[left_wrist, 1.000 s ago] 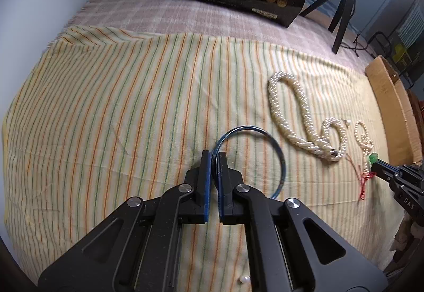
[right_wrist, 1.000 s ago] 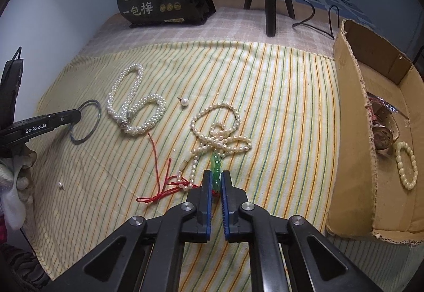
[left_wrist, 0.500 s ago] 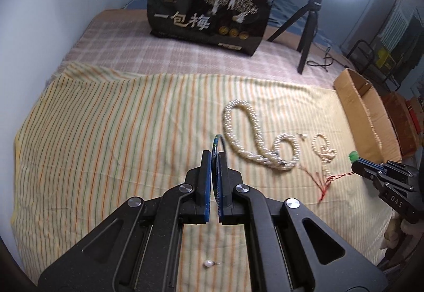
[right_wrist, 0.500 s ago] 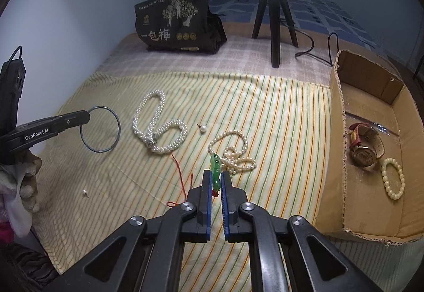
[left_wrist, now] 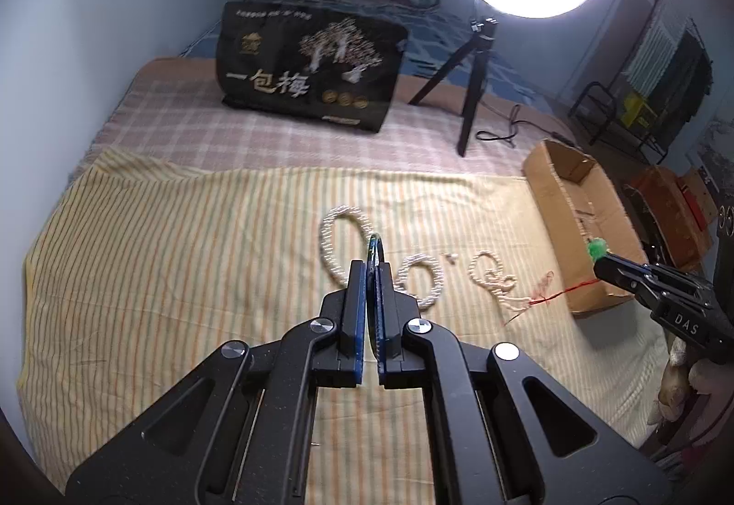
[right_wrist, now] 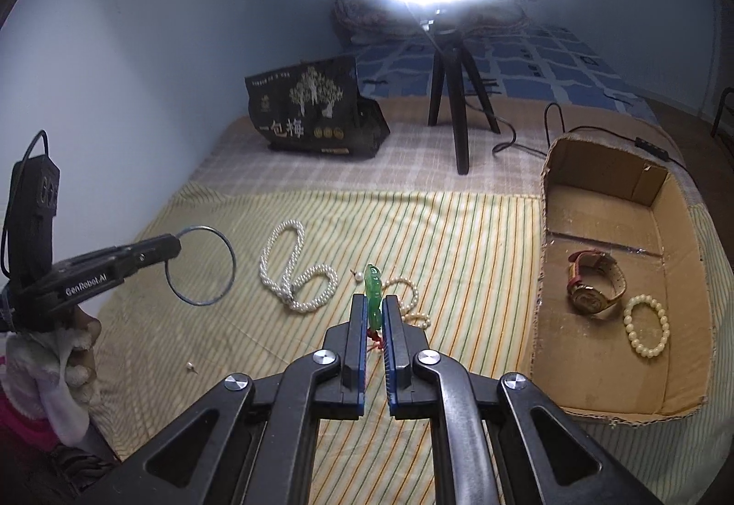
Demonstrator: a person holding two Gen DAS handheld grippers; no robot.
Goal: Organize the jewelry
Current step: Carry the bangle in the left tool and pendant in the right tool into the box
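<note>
My left gripper [left_wrist: 370, 271] is shut on a thin blue bangle [left_wrist: 376, 246], held edge-on above the striped cloth [left_wrist: 183, 266]. From the right wrist view the left gripper [right_wrist: 176, 246] carries the bangle [right_wrist: 233, 266] as a full ring in the air. My right gripper [right_wrist: 372, 307] is shut on a green pendant [right_wrist: 374, 291]. Its red cord [left_wrist: 569, 289] runs down to a thin pearl necklace [left_wrist: 493, 280] lying on the cloth. A thick pearl necklace [right_wrist: 293, 275] lies between the two grippers.
A cardboard box [right_wrist: 541, 275] at the right holds a watch [right_wrist: 594, 287] and a pearl bracelet [right_wrist: 647, 324]. Loose pearl studs [right_wrist: 358, 274] lie on the cloth. A black bag [left_wrist: 312, 83] and a ring-light tripod [left_wrist: 472, 92] stand behind. A wall bounds the left.
Both grippers have risen from the cloth. The bangle has come off the cloth in the left gripper. The green pendant has gone up in the right one, and its red cord now hangs below it.
</note>
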